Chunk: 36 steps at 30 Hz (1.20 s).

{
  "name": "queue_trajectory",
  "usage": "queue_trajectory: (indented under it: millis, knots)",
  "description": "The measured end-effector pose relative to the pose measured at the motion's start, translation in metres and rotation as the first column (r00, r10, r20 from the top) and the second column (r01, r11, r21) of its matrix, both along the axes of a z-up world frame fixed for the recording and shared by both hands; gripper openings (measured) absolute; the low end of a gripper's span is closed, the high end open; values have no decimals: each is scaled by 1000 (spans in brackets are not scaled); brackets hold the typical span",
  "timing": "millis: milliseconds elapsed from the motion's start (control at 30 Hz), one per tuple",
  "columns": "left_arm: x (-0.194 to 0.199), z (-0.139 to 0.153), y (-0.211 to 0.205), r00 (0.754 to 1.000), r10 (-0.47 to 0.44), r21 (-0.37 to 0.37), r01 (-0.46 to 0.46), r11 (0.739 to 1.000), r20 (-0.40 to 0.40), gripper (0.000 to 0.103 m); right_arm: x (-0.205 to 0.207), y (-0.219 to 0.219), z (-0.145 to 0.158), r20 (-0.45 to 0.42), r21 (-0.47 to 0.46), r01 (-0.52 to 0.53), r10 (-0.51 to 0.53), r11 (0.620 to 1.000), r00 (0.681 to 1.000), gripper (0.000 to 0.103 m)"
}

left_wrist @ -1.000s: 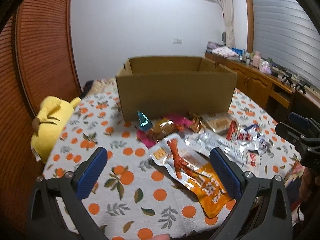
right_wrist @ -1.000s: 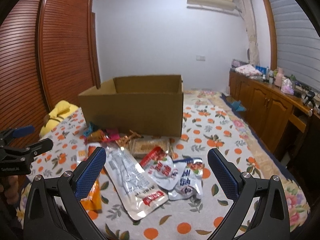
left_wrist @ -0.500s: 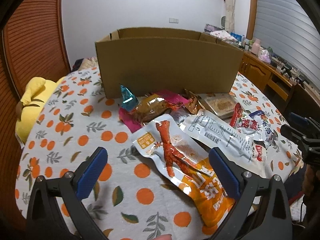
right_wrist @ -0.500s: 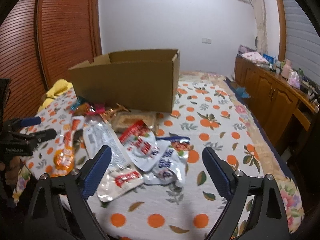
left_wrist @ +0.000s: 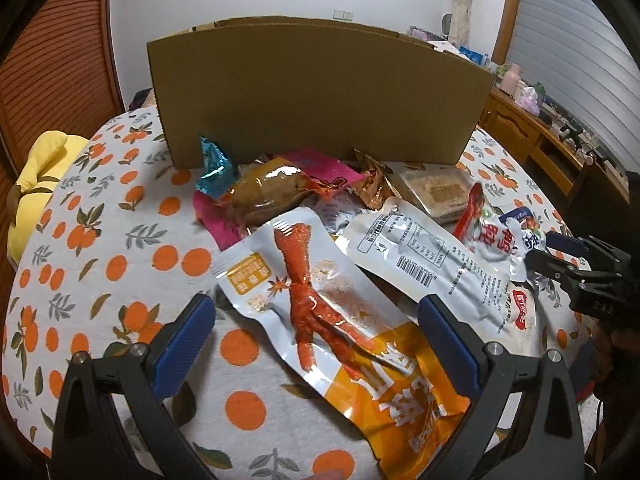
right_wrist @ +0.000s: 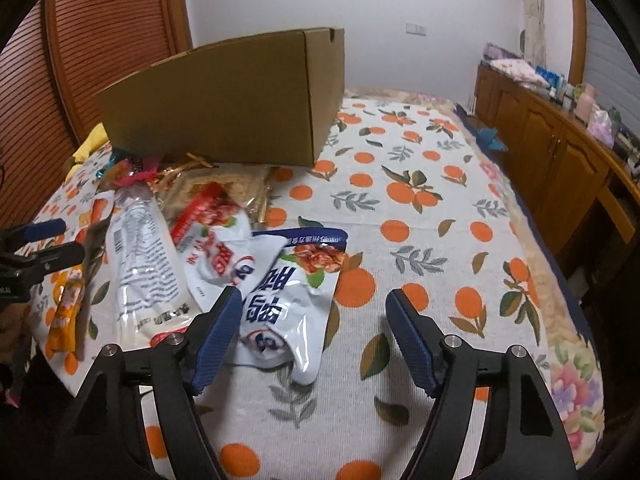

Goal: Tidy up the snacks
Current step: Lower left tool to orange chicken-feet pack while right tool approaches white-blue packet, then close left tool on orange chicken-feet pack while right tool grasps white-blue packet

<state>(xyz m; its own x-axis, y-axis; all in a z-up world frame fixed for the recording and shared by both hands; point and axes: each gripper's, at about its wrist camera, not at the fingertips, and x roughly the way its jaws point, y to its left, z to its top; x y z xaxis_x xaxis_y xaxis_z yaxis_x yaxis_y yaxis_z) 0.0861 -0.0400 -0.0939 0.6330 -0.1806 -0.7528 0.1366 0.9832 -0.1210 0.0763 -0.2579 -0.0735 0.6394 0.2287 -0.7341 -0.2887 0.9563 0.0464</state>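
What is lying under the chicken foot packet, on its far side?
The chicken foot packet overlaps a pink packet and the white barcode pouch. How far they reach beneath is covered.

One cardboard box (left_wrist: 320, 92) stands beyond the tongs; roughly nine snack packets (left_wrist: 344, 320) lie between.

The cloth (right_wrist: 420, 216) under both grippers is white, printed with orange fruits and grey-green leaves. Between the left gripper's (left_wrist: 316, 328) blue pads lies a silver and orange packet (left_wrist: 340, 320) picturing a red chicken foot. Just ahead of the right gripper (right_wrist: 314, 316), also blue-padded, sits a white packet with blue lettering (right_wrist: 288, 300). Beyond both stands a plain brown cardboard box (left_wrist: 320, 96), with teal (left_wrist: 214, 170), pink and amber wrappers at its foot.
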Motion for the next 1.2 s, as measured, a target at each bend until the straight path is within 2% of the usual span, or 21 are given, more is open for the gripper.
queue_trajectory:
  millis: [267,333,400,467,667,867,967,1033,1200]
  knots:
    - [2,-8,-5,1000,-13,8,14,1000,-19,102,13,9,-5,-30,-28,-37,36,999,999,74]
    - [3,-10,-6,1000,-16,10,16,1000,-27,102,14,10,-6,-27,-29,-36,36,999,999,70]
    - [3,-12,-4,999,-16,12,16,1000,-30,102,12,10,-6,-19,-19,-45,45,999,999,56]
    - [2,-12,-1,999,-15,12,15,1000,-30,102,11,11,-5,-14,-16,-48,48,999,999,48]
    - [0,-10,14,999,-3,-10,2,1000,-37,100,10,8,-3,-23,2,-46,46,999,999,46]
    - [-3,-10,15,1000,-14,-12,13,1000,-29,93,4,2,-4,-20,-2,-40,40,999,999,46]
    - [-3,-9,12,999,-30,-5,30,1000,-19,80,3,1,-4,-16,0,-33,32,999,999,46]
    - [-3,-7,10,999,-43,-1,43,999,-17,65,2,2,-4,-11,-6,-30,29,1000,1000,46]
    - [-6,-5,14,999,-47,-28,46,999,-10,43,0,2,-4,-9,-9,-28,28,1000,1000,45]
